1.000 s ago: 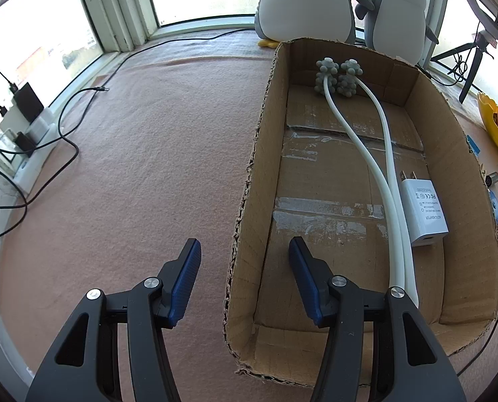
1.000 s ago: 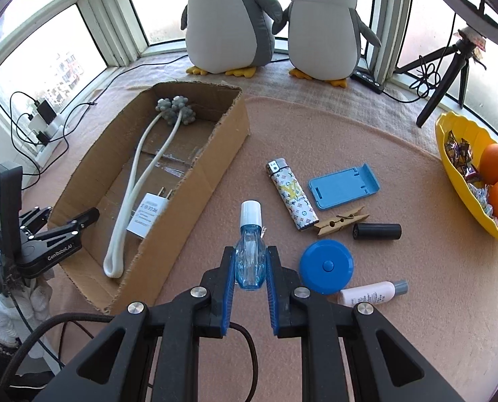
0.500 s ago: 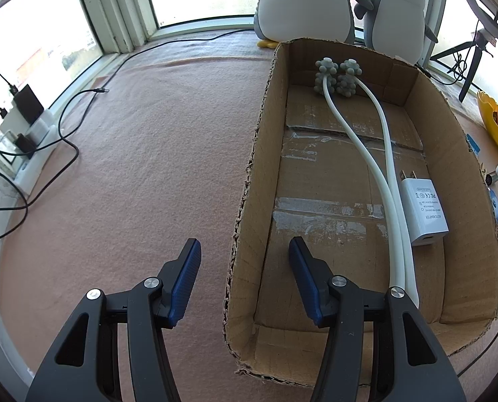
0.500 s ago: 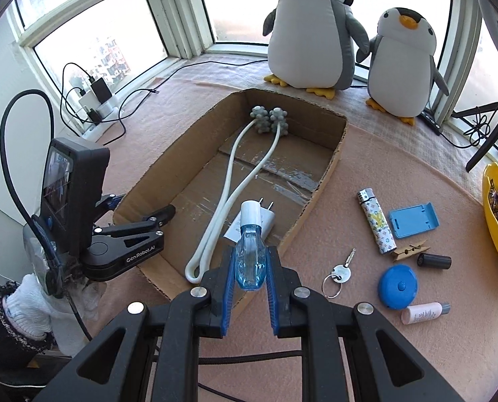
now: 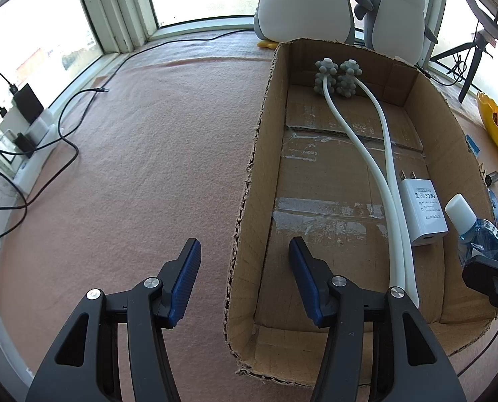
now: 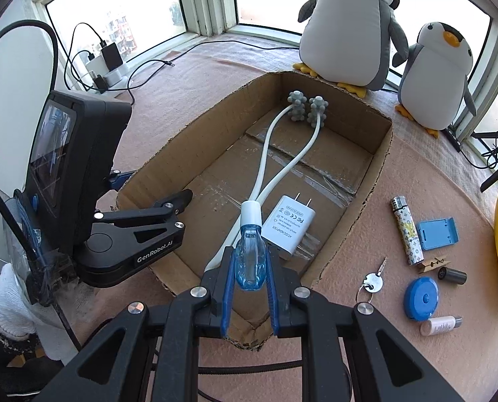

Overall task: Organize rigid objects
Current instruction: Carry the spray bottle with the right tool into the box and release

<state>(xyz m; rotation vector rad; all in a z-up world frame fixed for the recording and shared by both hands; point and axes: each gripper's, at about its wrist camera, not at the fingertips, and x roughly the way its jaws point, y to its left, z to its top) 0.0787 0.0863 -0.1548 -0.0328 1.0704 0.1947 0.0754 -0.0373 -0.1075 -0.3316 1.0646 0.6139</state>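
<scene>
**Inspector:** State of the right gripper (image 6: 249, 268)?

**Assessor:** It is clamped on the blue bottle (image 6: 250, 261). The body is pinched between the blue pads and the white cap is pointed forward. The bottle is held clear above the near end of the cardboard box (image 6: 366, 201), close to its right wall, so it is judged to be lined up for lowering inside.

**Inspector:** And the left gripper (image 5: 244, 244)?

**Assessor:** The jaws are set apart and straddle the box's left wall near its near corner, without pressing on it. The position is judged to be a brace against sliding on the pink cloth (image 5: 148, 167).

**Inspector:** Contents?

**Assessor:** A white charger (image 6: 289, 222) is laid flat by the right wall. A looped white massager (image 6: 265, 167) runs lengthwise to the far wall. Bare floor is left along the left wall.

**Inspector:** Outstanding?

**Assessor:** A lighter (image 6: 406, 231), keys (image 6: 373, 281) and a tape measure (image 6: 421, 298) lie outside the right wall and are not yet boxed.
</scene>
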